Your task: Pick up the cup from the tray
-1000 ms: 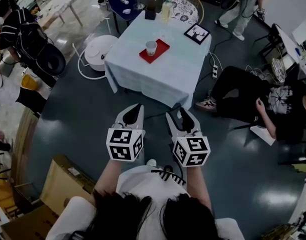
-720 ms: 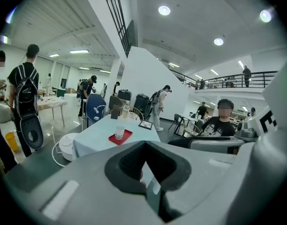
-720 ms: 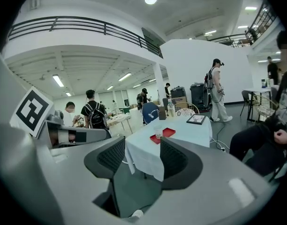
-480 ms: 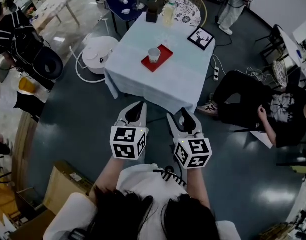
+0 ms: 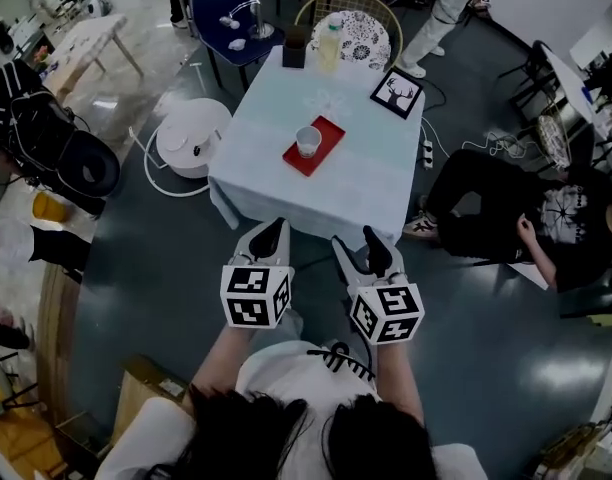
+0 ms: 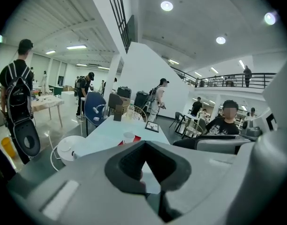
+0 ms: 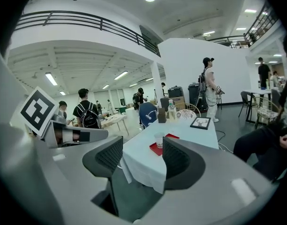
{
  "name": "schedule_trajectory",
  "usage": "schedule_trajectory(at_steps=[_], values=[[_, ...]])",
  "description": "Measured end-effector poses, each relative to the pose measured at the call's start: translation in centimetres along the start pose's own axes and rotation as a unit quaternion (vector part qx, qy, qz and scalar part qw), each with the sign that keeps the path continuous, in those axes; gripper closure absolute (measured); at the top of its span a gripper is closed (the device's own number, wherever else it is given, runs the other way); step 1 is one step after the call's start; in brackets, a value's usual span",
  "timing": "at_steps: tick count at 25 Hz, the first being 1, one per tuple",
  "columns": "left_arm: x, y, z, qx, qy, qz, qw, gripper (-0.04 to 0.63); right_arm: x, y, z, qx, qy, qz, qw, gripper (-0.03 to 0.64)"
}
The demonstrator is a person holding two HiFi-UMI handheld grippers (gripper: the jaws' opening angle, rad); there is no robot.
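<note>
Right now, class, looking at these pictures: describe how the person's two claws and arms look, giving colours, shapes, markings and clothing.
The left claw and right claw match: pale grey-white moulded shells, black textured pads, and each carries a white cube printed with black square markers. The person wears a white top, with the forearms left bare.

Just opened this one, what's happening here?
A person holds a gripper in each hand, both aimed at a table ahead and short of its near edge. The cup stands on the red tray on that table, untouched. The left hand-held gripper is shut and empty. The right hand-held gripper has jaws that have just been opening, with nothing between them.
</note>
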State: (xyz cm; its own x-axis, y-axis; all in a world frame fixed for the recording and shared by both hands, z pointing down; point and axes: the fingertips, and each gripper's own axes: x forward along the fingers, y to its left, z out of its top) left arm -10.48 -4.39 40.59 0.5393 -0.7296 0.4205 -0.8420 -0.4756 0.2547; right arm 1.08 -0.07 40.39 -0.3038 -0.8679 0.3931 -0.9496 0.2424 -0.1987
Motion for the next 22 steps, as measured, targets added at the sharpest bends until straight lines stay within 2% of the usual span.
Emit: schedule_trajectory(at_steps=[6, 11, 14, 19, 22], values=[[1.6, 2.0, 1.5, 0.011, -0.003, -0.014, 0.9998, 0.594, 2.3, 0.4, 1.6, 0.001, -0.023, -0.01, 1.0, 0.306], [2.2, 2.2, 3.1, 0.013, -0.011, -0.051, 0.9985, 0.594, 3.8, 1.0, 3.0, -0.004, -0.031, -0.002, 1.0, 0.274], [2.3, 2.5, 2.7, 0.014, -0.005, -0.048, 0.9987, 0.594, 4.0, 0.8, 3.2, -0.005, -0.036, -0.013, 0.999, 0.268], [2.0, 4.6, 4.5, 0.009, -0.053, -0.033, 0.998, 0.594, 5.3, 0.5, 3.9, -0.01, -0.049, -0.022, 0.998, 0.267], [3.0, 5.2, 4.2, 0.004, -0.036, -0.039, 0.9986, 0.594, 6.2, 0.2, 4.1, -0.014, -0.043, -0.021, 0.999, 0.258]])
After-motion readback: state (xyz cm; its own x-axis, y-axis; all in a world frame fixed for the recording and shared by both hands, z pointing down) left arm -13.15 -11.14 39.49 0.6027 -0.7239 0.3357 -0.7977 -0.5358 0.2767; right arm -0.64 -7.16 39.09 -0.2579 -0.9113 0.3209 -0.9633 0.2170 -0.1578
